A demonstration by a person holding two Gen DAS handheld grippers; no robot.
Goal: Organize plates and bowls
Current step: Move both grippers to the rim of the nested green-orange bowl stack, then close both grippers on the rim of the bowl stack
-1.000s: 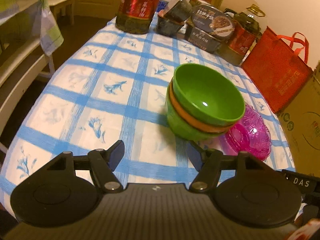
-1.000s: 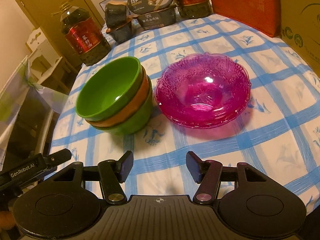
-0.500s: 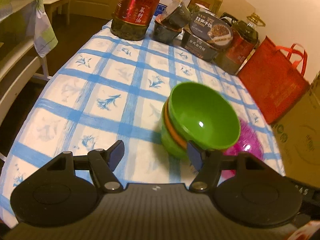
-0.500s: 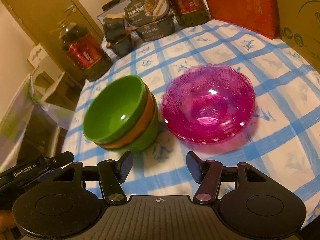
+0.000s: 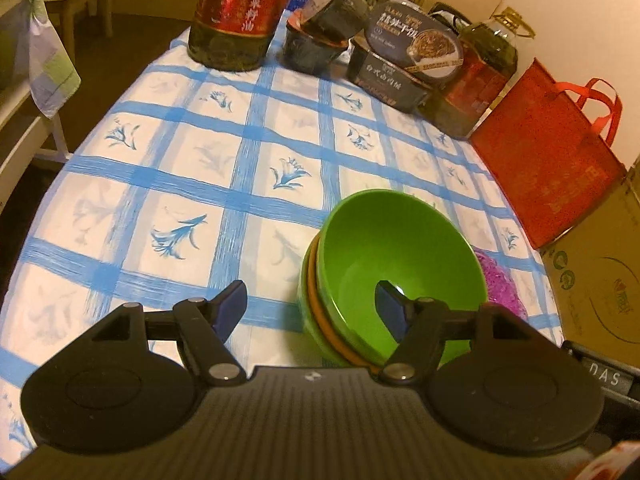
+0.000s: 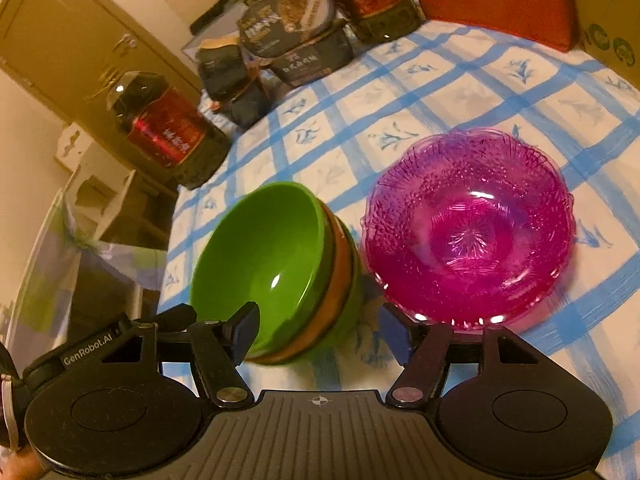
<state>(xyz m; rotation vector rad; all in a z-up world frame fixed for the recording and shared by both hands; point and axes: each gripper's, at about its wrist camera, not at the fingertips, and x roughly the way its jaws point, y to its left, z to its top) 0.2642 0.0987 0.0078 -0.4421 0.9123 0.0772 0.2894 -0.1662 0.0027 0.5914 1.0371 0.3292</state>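
Observation:
A stack of bowls [image 5: 384,256], green on top with an orange one between greens, stands on the blue-checked tablecloth [image 5: 192,184]. My left gripper [image 5: 310,306] is open and empty; its right finger overlaps the top bowl in view. In the right wrist view the same stack of bowls [image 6: 276,256] sits left of stacked pink glass plates [image 6: 468,228], close beside them. My right gripper [image 6: 320,332] is open and empty, just in front of both. The pink plates [image 5: 498,280] peek out behind the bowls in the left wrist view.
Oil bottles [image 5: 236,12], black food tubs [image 5: 400,60] and a red bag [image 5: 548,160] line the far edge of the table. A cardboard box [image 5: 600,276] stands at the right. A white chair [image 6: 108,196] stands beside the table's left edge.
Both grippers have moved closer to the bowls and plates, which now sit lower and nearer the fingers. The bowls and plates have not moved. Both grippers stay open.

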